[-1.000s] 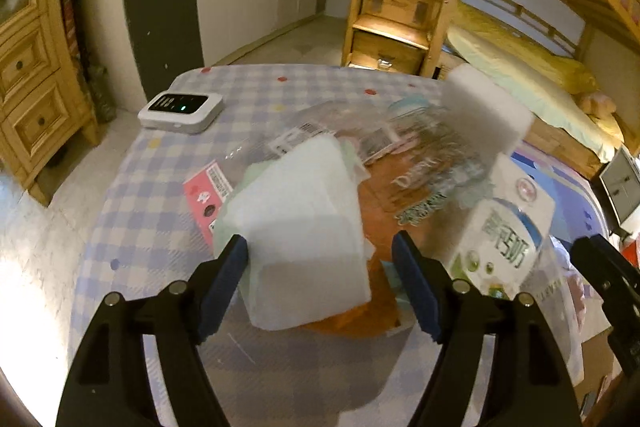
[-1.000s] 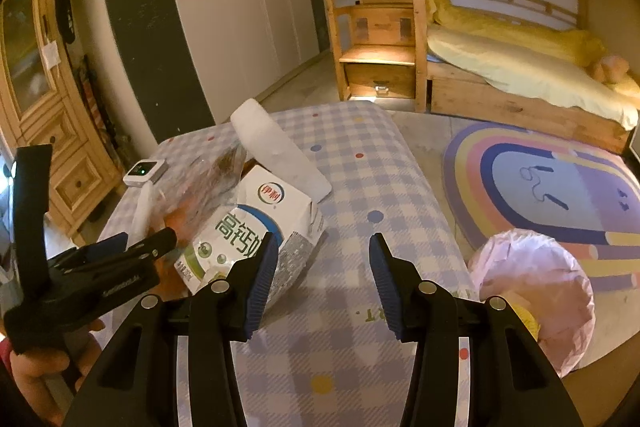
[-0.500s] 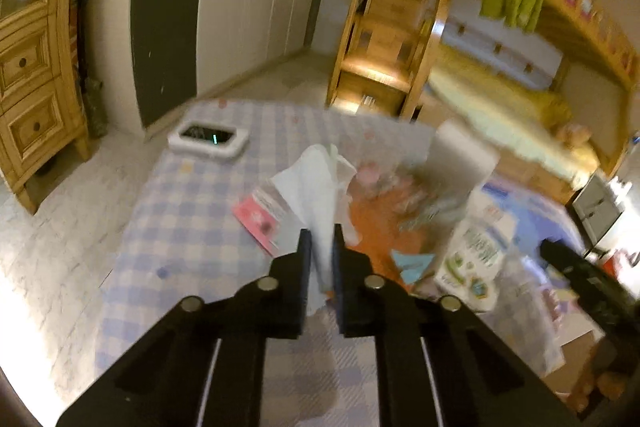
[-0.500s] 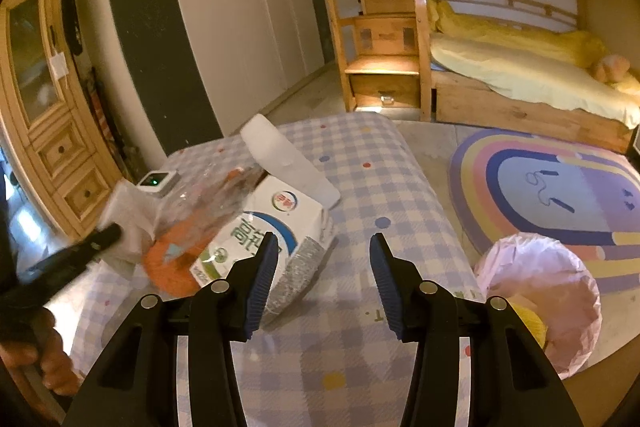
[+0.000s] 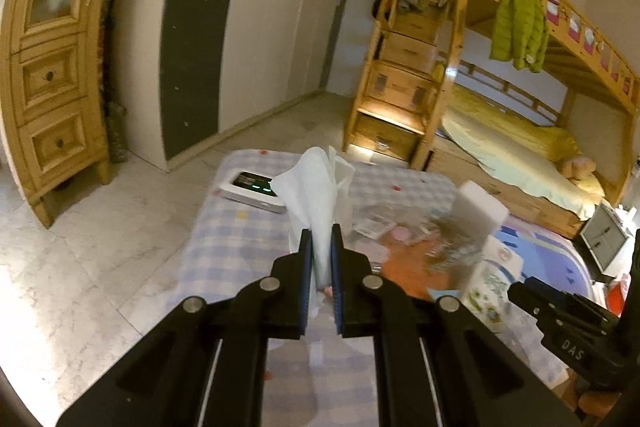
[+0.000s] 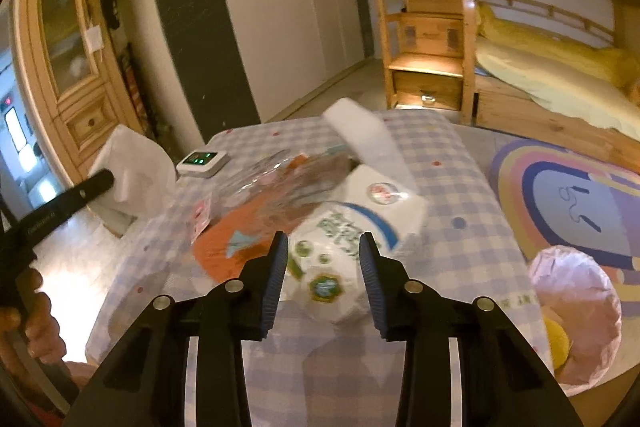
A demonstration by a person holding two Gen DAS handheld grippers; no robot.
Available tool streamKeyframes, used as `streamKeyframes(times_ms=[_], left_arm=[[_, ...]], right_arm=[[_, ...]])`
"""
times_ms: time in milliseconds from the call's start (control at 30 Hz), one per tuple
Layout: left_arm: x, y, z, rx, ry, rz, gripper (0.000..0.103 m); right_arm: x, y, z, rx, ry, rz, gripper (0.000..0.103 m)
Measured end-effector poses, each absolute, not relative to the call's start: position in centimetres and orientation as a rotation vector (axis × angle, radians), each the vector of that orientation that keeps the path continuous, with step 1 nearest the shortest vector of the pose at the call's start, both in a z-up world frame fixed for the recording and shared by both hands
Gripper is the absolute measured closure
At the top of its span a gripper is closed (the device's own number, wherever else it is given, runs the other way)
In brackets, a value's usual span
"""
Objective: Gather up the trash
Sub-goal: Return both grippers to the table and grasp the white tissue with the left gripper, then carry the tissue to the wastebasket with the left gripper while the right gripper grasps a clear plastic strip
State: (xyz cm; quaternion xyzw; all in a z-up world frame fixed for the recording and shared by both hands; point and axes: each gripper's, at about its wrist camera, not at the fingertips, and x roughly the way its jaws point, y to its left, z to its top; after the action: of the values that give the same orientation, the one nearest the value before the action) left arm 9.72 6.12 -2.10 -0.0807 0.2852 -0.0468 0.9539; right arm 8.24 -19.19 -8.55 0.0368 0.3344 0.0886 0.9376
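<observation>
My left gripper (image 5: 321, 259) is shut on a white tissue (image 5: 316, 187) and holds it above the checked table (image 5: 232, 247); the tissue also shows in the right wrist view (image 6: 134, 167). My right gripper (image 6: 323, 267) is open, its jaws on either side of a white milk carton (image 6: 348, 243) that lies on the table. An orange wrapper (image 6: 248, 223) and a clear plastic wrapper (image 6: 280, 179) lie beside the carton. A pink-lined trash bin (image 6: 576, 311) stands on the floor at the right.
A white device with green lights (image 6: 202, 161) sits at the table's far left. A white foam block (image 6: 360, 131) leans behind the carton. A wooden cabinet (image 5: 48, 87) stands left, a bunk bed (image 5: 520, 131) right, and a rainbow rug (image 6: 568, 195) lies beside the table.
My left gripper closed on the tissue and lifted it off the pile. My right gripper moved forward so that the milk carton now sits between its open jaws.
</observation>
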Motion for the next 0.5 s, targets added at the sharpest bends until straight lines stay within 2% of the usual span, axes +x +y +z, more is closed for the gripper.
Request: streamKeyframes(times_ms=[67,133,300,500], left_arm=[[9.9,6.9,-2.5,-0.178,0.599,-0.092,0.096],[10.1,6.9,-2.9,-0.17,0.616,-0.092,0.096],[10.6,5.3,-3.3,-0.113,0.647,-0.097,0.096],[11.1,4.1,-4.2,-0.07,0.683,-0.112,0.096]], right_arm=[[8.8,-18.8,-8.7,0.08,0.693,0.172,0.063],[9.6,-18.8,-8.7,0.101,0.7,0.157,0.053],[11.3,-18.8,-8.7,0.153,0.712,0.156,0.052],[13.4,-17.9,-9.5,0.163,0.771,0.127,0.057]])
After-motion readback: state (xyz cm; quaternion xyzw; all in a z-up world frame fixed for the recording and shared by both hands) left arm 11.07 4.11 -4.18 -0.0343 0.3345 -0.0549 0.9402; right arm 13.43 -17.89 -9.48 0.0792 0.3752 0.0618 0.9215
